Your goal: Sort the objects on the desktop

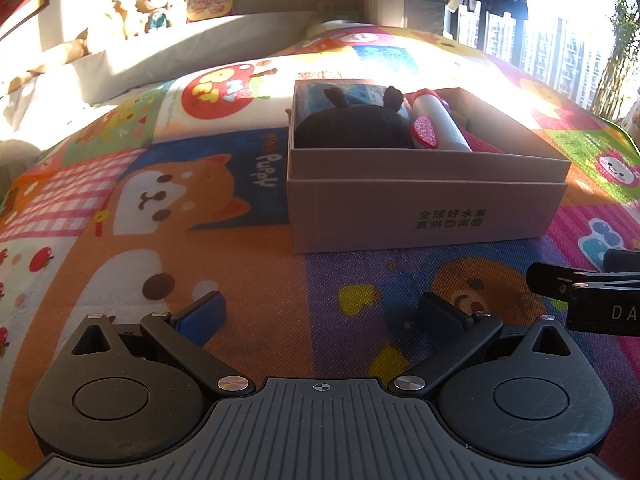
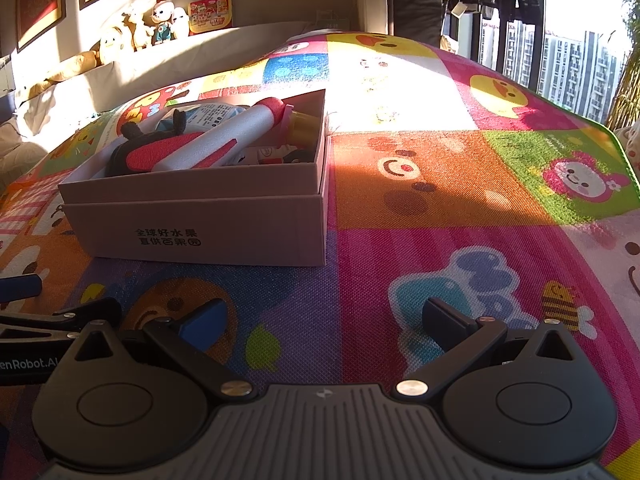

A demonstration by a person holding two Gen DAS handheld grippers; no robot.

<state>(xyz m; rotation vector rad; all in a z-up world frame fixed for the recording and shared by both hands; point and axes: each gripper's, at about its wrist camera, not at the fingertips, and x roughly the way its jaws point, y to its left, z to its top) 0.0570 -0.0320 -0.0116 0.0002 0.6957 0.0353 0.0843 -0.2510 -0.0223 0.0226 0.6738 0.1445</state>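
The cardboard box [image 1: 424, 204] sits open on the cartoon mat [image 1: 240, 264], printed characters on its near wall. Inside lie a dark plush [image 1: 354, 126] and a white foam rocket [image 2: 224, 136] with red fins, tilted across the other items. Left gripper [image 1: 320, 314] and right gripper [image 2: 326, 316] hover side by side just short of the box, jaws spread, holding nothing. Bare mat stretches right of the box towards the window

Open cardboard box [image 1: 424, 208] holds black plush [image 1: 354, 128] and foam rocket [image 1: 440, 124]

Left gripper [image 1: 322, 314], right gripper [image 2: 326, 320]: jaws apart, empty.
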